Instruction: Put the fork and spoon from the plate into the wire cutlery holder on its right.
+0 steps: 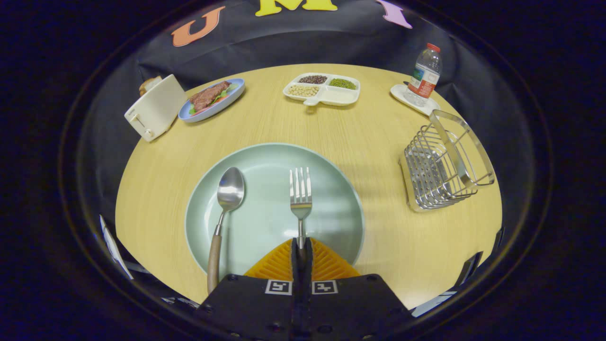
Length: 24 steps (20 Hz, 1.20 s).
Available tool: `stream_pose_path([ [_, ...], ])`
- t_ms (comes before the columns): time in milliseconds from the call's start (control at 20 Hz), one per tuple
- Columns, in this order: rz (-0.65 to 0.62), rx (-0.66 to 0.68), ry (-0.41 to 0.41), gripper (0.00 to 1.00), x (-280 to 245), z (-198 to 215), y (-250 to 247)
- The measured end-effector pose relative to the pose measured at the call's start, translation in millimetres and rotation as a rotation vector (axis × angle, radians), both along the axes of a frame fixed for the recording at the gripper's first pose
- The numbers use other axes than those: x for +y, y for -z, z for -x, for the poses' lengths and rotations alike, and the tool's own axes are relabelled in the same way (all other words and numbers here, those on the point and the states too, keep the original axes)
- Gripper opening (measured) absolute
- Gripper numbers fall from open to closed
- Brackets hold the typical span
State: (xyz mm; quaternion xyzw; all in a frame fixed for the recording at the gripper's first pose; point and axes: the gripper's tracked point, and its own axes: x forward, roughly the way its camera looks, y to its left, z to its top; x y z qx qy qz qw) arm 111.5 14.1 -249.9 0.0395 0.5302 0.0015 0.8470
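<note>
The hand-held gripper (301,246) has its two fingers closed together on the handle of the fork (300,196), with no gap visible between them. The fork points straight ahead to 12 o'clock, its tines up over the middle of the pale green plate (265,161) — whether the fork is touching the plate or lifted a little I cannot tell.

The spoon (226,208) lies on the same plate at about 10 o'clock from the fingers, its bowl away from the gripper and its wooden handle reaching over the near rim of the plate.

The wire cutlery holder (442,166) stands on the tabletop (378,128) at about 2 o'clock, well apart from the plate.

Beyond the plate, at 12 o'clock, there is a divided tray (323,88) with beans; at 11 o'clock a blue plate (213,100) with food and beside it a toaster (154,112); behind the holder — a water bottle (424,76) on a small coaster.
</note>
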Motion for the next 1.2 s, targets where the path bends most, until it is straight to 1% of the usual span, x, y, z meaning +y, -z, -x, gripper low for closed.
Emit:
stream_pose_path([
  [200, -0.016, -0.045, -0.016, 0.01, 0, 0, -16],
  [400, -0.022, -0.109, -0.022, 0.01, -4, 2, -44],
  [600, -0.035, -0.182, -0.004, 0.00, -20, 1, -81],
  [900, -0.022, -0.281, 0.055, 0.00, -75, 1, -125],
  [1200, -0.018, -0.325, 0.126, 0.00, -136, 5, -145],
])
